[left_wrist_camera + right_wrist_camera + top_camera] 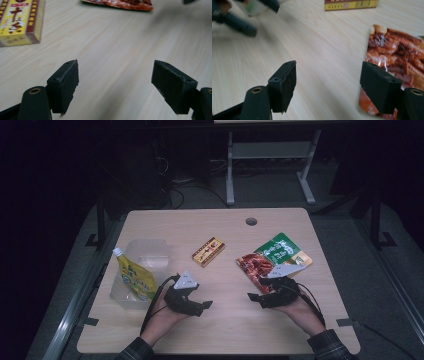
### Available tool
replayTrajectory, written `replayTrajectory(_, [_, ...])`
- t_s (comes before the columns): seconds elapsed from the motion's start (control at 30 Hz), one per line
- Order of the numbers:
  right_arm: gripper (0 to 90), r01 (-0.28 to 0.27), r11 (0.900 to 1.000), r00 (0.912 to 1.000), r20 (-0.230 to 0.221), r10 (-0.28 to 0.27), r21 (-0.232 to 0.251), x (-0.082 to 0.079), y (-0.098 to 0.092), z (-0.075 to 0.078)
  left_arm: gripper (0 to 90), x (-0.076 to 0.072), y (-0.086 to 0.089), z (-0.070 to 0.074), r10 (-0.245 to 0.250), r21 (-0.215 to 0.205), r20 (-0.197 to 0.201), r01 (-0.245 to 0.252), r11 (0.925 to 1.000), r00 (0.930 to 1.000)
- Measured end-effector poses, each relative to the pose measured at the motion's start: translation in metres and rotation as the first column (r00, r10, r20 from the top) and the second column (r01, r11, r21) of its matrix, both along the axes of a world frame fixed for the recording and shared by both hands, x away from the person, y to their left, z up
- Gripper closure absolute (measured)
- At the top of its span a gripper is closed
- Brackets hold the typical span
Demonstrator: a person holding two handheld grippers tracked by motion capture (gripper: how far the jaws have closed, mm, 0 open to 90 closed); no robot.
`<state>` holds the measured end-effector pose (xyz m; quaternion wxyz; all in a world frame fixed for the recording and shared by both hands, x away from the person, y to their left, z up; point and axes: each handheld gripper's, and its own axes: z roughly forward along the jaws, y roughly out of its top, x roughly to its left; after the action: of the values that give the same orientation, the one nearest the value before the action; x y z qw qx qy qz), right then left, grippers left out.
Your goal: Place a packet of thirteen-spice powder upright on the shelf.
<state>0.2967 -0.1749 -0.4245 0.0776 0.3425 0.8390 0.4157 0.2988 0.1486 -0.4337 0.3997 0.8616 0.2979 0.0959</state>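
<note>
Both tongs stand apart and empty over the pale wooden desk (225, 320): the right tongs (328, 86) beside the flat red-and-green foil snack pouch (397, 55), the left tongs (115, 85) near the yellow-and-red cardboard box (18, 21).

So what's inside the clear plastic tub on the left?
A yellow spouted pouch stands in the clear tub, leaning toward its left side. Its lower end and the tub floor beneath it are hidden.
</note>
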Motion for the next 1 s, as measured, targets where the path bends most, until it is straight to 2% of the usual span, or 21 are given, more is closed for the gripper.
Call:
replayTrajectory(0.13, [29.0, -0.014, 1.0, 0.9999, -0.007, 0.014, 0.004, -0.009, -0.009, -0.007, 22.0, 0.014, -0.004, 0.005, 0.032, -0.002, -0.003, -0.032, 0.9995, 0.9995])
replayTrajectory(0.3, [29.0, -0.01, 1.0, 0.9994, -0.032, 0.01, 0.014, -0.021, -0.018, -0.013, 22.7, 0.036, -0.014, 0.012, 0.068, 0.024, 0.017, -0.068, 0.9974, 0.9976])
replayTrajectory(0.5, [29.0, -0.031, 0.999, 0.9992, -0.024, 0.031, 0.008, -0.03, -0.023, -0.016, 23.7, 0.068, -0.021, 0.016, 0.099, 0.054, 0.049, -0.102, 0.9933, 0.9938])
replayTrajectory(0.7, [29.0, -0.035, 0.999, 0.9989, -0.031, 0.035, 0.012, -0.032, -0.026, -0.019, 24.1, 0.104, -0.025, 0.014, 0.145, 0.074, 0.046, -0.148, 0.9863, 0.9884])
replayTrajectory(0.77, [28.9, -0.037, 0.999, 0.9987, -0.036, 0.037, 0.015, -0.031, -0.026, -0.019, 24.1, 0.116, -0.027, 0.012, 0.165, 0.061, 0.033, -0.167, 0.9841, 0.9857])
replayTrajectory(0.87, [29.0, -0.043, 0.999, 0.9982, -0.04, 0.044, 0.016, -0.032, -0.025, -0.019, 24.1, 0.13, -0.03, 0.008, 0.176, 0.074, 0.034, -0.178, 0.9812, 0.9838])
replayTrajectory(1.0, [29.0, -0.057, 0.998, 0.9978, -0.034, 0.057, 0.015, -0.031, -0.026, -0.021, 24.4, 0.146, -0.031, 0.003, 0.217, 0.077, 0.04, -0.22, 0.9725, 0.9753])
